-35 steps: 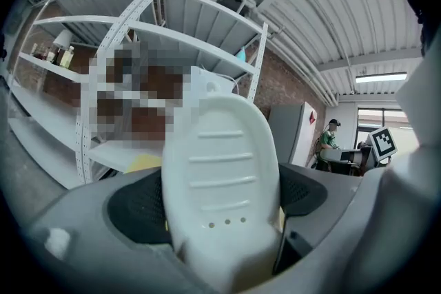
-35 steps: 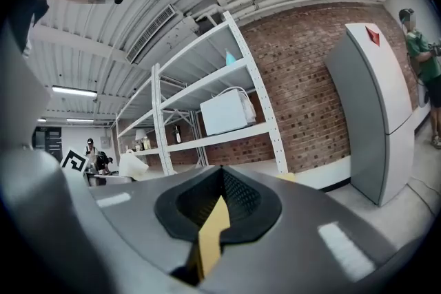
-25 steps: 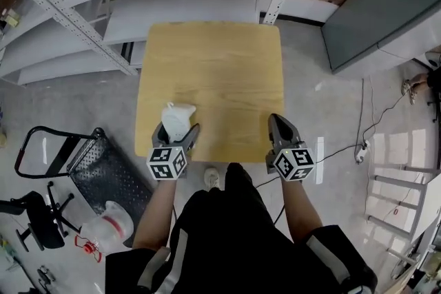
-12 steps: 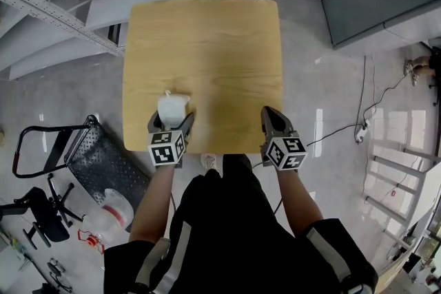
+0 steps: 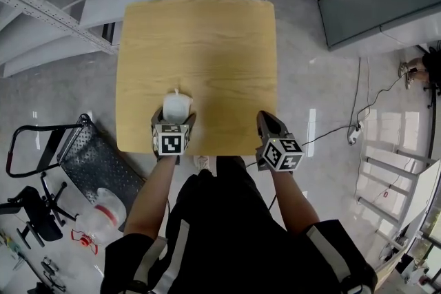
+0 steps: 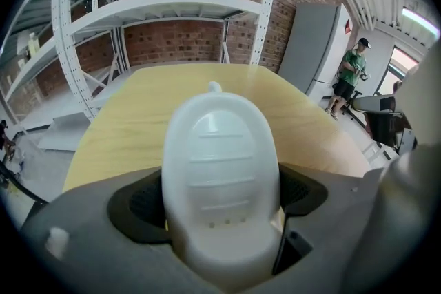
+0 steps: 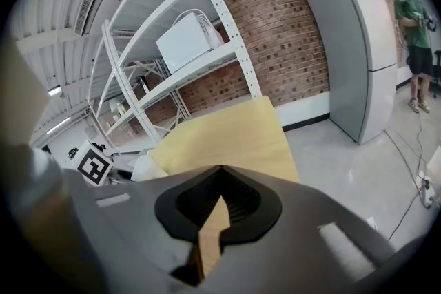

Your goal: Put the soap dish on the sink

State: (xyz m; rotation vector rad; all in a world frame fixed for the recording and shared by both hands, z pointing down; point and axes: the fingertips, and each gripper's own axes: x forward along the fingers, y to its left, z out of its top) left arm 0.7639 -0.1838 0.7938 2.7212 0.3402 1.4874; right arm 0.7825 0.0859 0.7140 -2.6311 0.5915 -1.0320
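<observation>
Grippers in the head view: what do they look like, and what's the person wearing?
The left gripper and right gripper are grey with dark pads, tapering forward. Each carries a white cube with black square markers. The person wears black clothes with pale stripes.

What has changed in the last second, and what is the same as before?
The left gripper has straightened and come down toward the near edge of the table, with the soap dish. The right gripper sank slightly too. Unchanged: the left jaws grip the dish; the right gripper is shut and empty.
</observation>
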